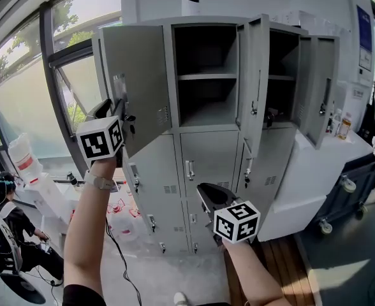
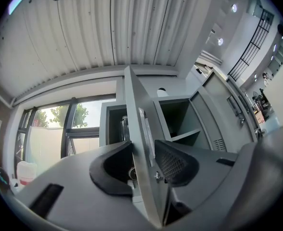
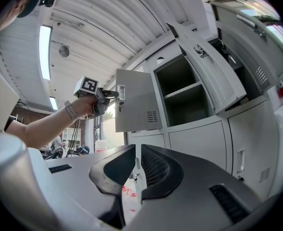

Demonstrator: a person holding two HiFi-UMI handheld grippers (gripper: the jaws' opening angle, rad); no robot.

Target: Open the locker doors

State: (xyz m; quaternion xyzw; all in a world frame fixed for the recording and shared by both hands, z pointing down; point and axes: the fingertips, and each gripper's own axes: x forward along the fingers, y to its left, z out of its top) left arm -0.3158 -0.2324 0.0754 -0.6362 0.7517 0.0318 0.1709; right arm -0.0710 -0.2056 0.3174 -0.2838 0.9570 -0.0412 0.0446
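Left gripper view sees into the locker's [image 1: 175, 136] top-left bay, where a clear bottle-like thing [image 2: 124, 128] stands. In head view the open door [image 1: 133, 85] blocks that bay. The top-middle bay is open and has one shelf [image 1: 206, 76]. Left claw [image 2: 144, 162] pinches that door's free edge. Right claw [image 3: 137, 170] is nearly pressed together and empty, low in front of the locker's lower doors [image 1: 206, 158].

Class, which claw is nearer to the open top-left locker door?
Left. The left claw clamps the edge of the top-left locker door; the right claw sits lower, before the lower doors, apart from it.
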